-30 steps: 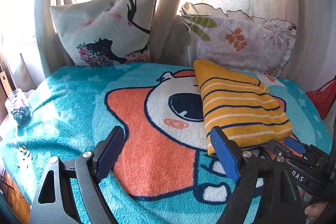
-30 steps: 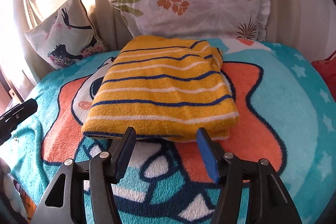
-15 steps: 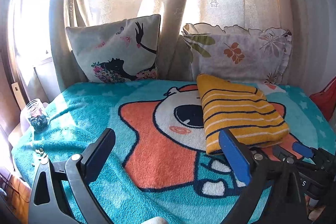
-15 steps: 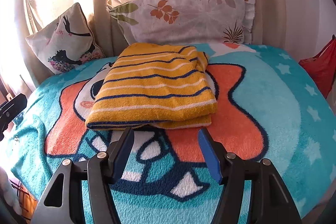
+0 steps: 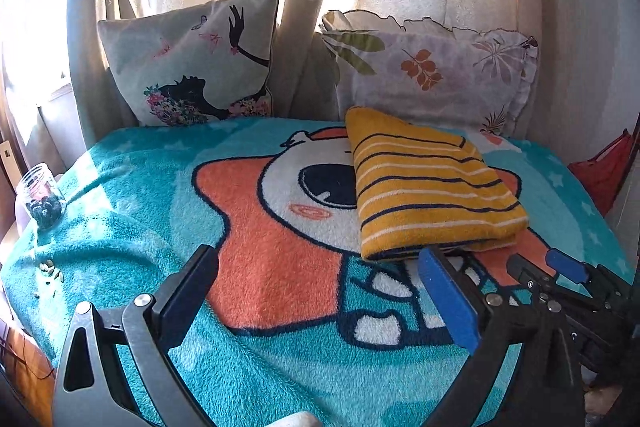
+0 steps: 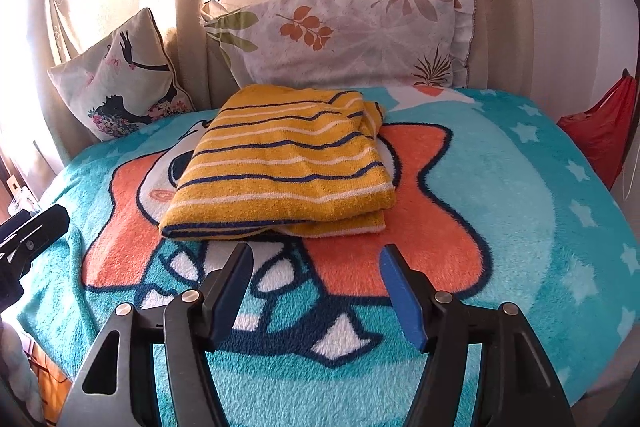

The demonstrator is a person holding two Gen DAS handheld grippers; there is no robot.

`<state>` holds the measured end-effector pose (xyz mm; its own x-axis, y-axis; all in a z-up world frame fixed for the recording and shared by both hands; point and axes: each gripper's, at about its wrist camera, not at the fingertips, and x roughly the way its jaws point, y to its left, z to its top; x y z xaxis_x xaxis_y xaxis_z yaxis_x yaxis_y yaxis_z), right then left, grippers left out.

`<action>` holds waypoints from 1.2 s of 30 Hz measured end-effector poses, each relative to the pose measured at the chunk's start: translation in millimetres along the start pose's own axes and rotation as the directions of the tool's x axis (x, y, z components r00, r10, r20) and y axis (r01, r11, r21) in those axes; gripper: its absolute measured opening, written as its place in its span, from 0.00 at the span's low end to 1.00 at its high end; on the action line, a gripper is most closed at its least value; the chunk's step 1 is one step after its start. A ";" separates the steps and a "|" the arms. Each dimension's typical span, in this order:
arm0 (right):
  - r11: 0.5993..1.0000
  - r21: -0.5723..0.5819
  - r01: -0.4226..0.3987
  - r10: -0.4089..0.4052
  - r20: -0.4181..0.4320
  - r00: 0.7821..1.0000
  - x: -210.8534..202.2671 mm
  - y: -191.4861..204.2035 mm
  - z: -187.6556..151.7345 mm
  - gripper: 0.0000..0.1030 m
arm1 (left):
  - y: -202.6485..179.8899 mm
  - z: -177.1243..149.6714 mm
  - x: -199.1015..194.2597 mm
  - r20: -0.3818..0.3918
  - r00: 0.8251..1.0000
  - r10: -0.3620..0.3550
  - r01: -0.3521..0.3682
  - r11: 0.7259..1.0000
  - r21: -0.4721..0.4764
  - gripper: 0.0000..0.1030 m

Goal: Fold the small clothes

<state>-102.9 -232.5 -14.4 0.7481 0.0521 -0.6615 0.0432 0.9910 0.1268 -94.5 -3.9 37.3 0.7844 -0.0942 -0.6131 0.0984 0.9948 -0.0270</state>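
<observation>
Striped yellow cloth, folded, lies just ahead of the right gripper, nearer than the left gripper; both grippers' fingers are apart.

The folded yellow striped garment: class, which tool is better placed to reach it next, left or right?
Right. The right tool is open and faces the garment squarely, near its front edge. The left tool, also open, sits off to the garment's left.

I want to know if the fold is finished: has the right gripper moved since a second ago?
Yes. The right gripper has backed away from the folded yellow striped garment, whose near edge now lies farther beyond its open fingertips.
</observation>
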 end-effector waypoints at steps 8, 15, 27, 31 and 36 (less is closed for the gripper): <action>1.000 -0.006 0.014 -0.015 -0.025 1.000 8.2 -2.0 -2.7 0.70 | -2.2 -7.1 13.0 -0.062 0.998 -0.028 0.027 1.000 -0.007 0.97; 1.000 0.002 0.023 -0.023 -0.052 0.998 16.7 -5.0 -4.3 0.70 | -4.0 -11.6 24.4 -0.103 0.993 -0.048 0.047 0.999 -0.007 0.97; 0.999 -0.006 0.039 -0.039 -0.079 0.996 28.7 -1.5 -5.7 0.73 | 3.2 -19.3 46.9 -0.176 0.982 -0.067 0.060 0.997 -0.048 0.97; 0.998 -0.022 0.052 -0.053 -0.079 0.995 31.8 2.5 -5.5 0.73 | 6.0 -21.2 53.6 -0.203 0.976 -0.082 0.071 0.996 -0.063 0.97; 0.996 -0.057 0.065 -0.069 -0.074 0.995 35.1 10.4 -5.9 0.74 | 8.5 -23.5 60.7 -0.222 0.971 -0.089 0.074 0.994 -0.076 0.97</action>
<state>-80.2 -219.6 -40.7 0.6924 -0.0072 -0.7214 0.0535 0.9977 0.0414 -60.5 -0.2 -18.8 0.6168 -0.1712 -0.7683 0.1094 0.9852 -0.1317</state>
